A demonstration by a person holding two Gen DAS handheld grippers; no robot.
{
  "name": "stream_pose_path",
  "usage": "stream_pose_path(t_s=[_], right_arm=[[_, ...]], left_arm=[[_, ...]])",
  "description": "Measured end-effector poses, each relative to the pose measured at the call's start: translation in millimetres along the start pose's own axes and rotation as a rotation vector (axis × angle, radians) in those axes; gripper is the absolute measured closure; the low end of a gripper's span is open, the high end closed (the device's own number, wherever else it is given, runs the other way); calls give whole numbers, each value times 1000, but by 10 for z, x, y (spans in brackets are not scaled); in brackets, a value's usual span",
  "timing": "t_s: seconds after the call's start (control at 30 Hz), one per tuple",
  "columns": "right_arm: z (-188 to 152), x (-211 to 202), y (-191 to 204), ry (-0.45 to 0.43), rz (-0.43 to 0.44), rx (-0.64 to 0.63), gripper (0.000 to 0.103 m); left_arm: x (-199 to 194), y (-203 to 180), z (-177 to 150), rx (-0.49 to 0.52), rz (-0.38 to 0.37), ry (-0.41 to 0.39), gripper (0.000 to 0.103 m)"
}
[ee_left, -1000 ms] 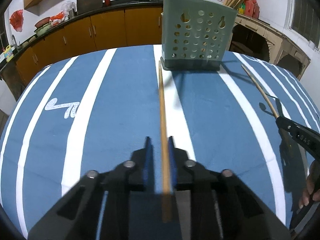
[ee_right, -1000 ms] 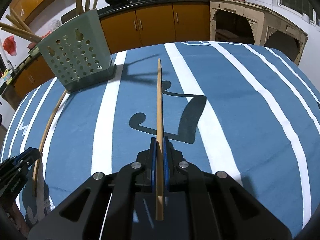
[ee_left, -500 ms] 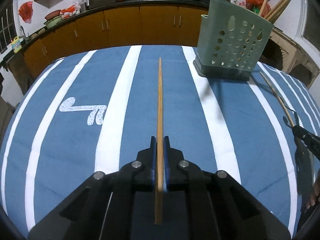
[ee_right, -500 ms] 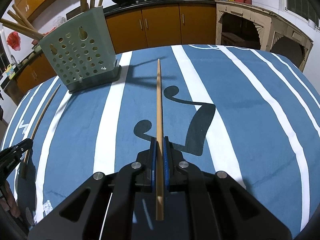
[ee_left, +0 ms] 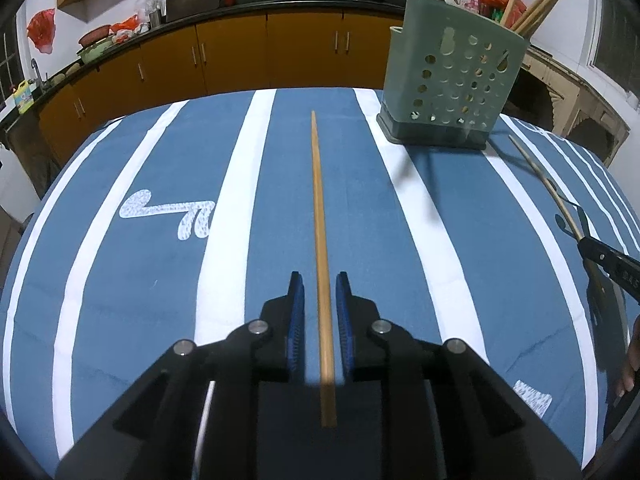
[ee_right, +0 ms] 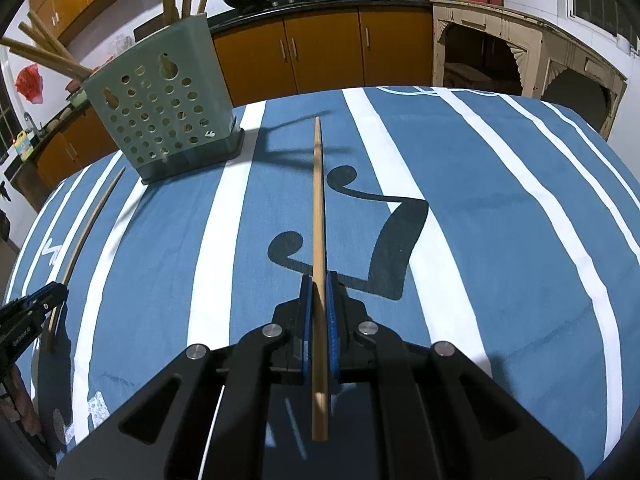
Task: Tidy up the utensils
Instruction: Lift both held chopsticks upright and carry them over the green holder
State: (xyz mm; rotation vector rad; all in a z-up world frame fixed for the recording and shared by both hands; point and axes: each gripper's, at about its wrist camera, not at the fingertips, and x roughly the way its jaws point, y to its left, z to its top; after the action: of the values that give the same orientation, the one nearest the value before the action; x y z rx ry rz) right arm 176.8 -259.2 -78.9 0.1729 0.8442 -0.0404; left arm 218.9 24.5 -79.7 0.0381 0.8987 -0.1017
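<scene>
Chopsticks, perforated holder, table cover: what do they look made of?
Chopstick in the right hand-held gripper: likely bamboo or wood, matte tan, slim and tapered. The one between the left hand-held gripper's parted pads looks the same. Utensil holder: probably moulded plastic, smooth grey-green with punched round holes. Tablecloth: woven fabric, matte blue with white stripes and faint creases.

both grippers share one build: the left gripper (ee_left: 320, 286) and the right gripper (ee_right: 320, 286) have matte black angular bodies, round silver screws on the linkage arms, and blue ribbed pads lining the fingers (ee_left: 297, 312). a thin white line runs down each body's left side.
</scene>
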Motion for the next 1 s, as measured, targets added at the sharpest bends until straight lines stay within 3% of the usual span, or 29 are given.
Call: stream_pose_path(t_s=[0.13,0.27,0.57,1.0], right_arm=[[-39,-31,-10,1,7,4,95],[-68,-54,-12,1,15,1,95],[-40,-217,-65,-34,47,14,96],[236,-679,-169,-199,63,36,96]], left_arm=[[-16,-14,-23,5,5,1,85],[-39,-19,-57,8,1,1,95],[-95,-15,-77,23,-2,16,96],[-623,1,185,35,-21,-122,96]])
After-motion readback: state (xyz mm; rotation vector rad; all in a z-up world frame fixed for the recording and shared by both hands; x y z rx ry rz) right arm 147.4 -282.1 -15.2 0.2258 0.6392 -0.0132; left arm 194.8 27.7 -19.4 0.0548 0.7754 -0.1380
